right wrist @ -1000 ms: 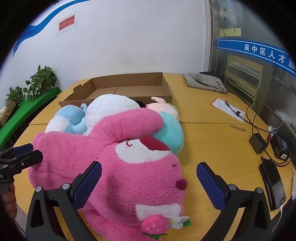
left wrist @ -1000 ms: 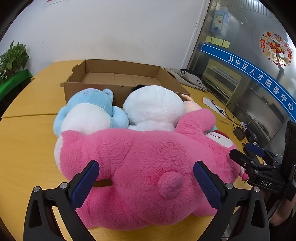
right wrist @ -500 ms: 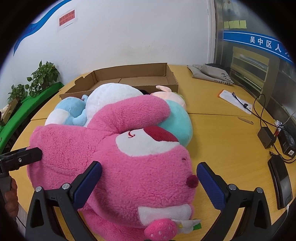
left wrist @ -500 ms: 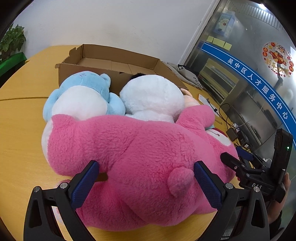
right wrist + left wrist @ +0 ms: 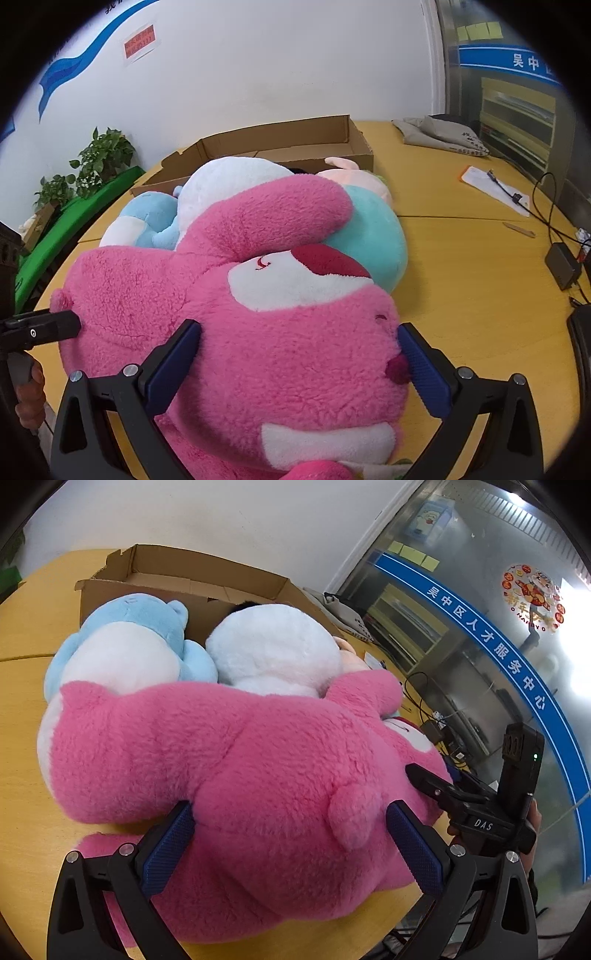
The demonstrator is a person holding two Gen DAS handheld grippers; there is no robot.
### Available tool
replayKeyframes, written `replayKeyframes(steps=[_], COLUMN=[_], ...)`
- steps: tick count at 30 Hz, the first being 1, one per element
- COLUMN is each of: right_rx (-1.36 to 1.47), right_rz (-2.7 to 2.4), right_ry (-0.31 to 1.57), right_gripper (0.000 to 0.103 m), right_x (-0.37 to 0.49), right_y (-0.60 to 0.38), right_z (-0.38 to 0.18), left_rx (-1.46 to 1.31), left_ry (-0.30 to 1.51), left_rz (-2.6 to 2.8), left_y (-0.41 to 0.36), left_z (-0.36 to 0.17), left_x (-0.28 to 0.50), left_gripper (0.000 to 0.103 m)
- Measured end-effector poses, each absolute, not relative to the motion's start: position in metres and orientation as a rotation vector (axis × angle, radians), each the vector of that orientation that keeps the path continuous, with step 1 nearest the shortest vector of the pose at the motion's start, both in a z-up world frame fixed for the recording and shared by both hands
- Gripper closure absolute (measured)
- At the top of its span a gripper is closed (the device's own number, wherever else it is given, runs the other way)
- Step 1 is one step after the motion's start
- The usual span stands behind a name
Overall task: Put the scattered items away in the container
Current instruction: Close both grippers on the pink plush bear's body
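Note:
A big pink plush bear (image 5: 258, 757) (image 5: 295, 332) lies on the yellow table in front of an open cardboard box (image 5: 184, 572) (image 5: 295, 136). Behind the bear, against the box, lie a light blue plush (image 5: 129, 642) (image 5: 147, 221), a white plush (image 5: 273, 646) (image 5: 229, 181) and a teal and pale pink plush (image 5: 369, 236). My left gripper (image 5: 291, 845) is open and straddles the bear's rump by its small tail. My right gripper (image 5: 299, 362) is open around the bear's head, its pads against the fur.
On the right of the table (image 5: 461, 277) lie a grey cloth bag (image 5: 439, 136), a paper with a cable (image 5: 491, 184) and a black power adapter (image 5: 561, 266). Potted plants (image 5: 103, 155) on a green stand sit left. A hand (image 5: 29, 398) holds the left gripper's handle.
Both grippers have moved forward onto the pink bear, so it now sits between each pair of fingers. The jaw widths look unchanged. The plush toys have not shifted.

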State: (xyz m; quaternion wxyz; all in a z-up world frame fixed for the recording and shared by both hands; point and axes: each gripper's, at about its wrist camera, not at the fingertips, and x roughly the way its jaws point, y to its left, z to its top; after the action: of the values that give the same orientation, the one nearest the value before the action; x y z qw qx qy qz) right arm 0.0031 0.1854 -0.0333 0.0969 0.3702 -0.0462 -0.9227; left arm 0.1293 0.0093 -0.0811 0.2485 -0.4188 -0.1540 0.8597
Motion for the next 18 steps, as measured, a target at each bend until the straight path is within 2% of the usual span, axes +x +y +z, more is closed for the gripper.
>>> replayKeyframes(steps=[3, 6, 12, 15, 18], right_rx=[1.093, 1.087, 1.09, 1.129, 1.183], right_rz=[-2.701, -2.669, -2.604, -2.551, -2.524], right_ry=[-0.149, -0.152, -0.162, -0.227, -0.343], right_gripper=[0.0, 0.0, 0.0, 0.0, 0.001], right_x=[0.002, 0.003, 0.007, 0.007, 0.0], right_y=[0.189, 0.194, 0.209, 0.217, 0.217], right_z=[-0.037, -0.038, -0.033, -0.04, -0.055], left_rx=[-1.143, -1.154, -1.148, -1.139, -1.115], left_ry=[-0.385, -0.368, -0.407, -0.389, -0.359], left_rz=[2.35, 2.346, 2.298, 2.303, 2.325], left_y=[0.012, 0.01, -0.001, 0.0, 0.002], left_z=[-0.081, -0.081, -0.083, -0.083, -0.081], left_x=[0.13, 0.13, 0.13, 0.132, 0.134], left_gripper=[0.003, 0.01, 0.017, 0.018, 0.025])
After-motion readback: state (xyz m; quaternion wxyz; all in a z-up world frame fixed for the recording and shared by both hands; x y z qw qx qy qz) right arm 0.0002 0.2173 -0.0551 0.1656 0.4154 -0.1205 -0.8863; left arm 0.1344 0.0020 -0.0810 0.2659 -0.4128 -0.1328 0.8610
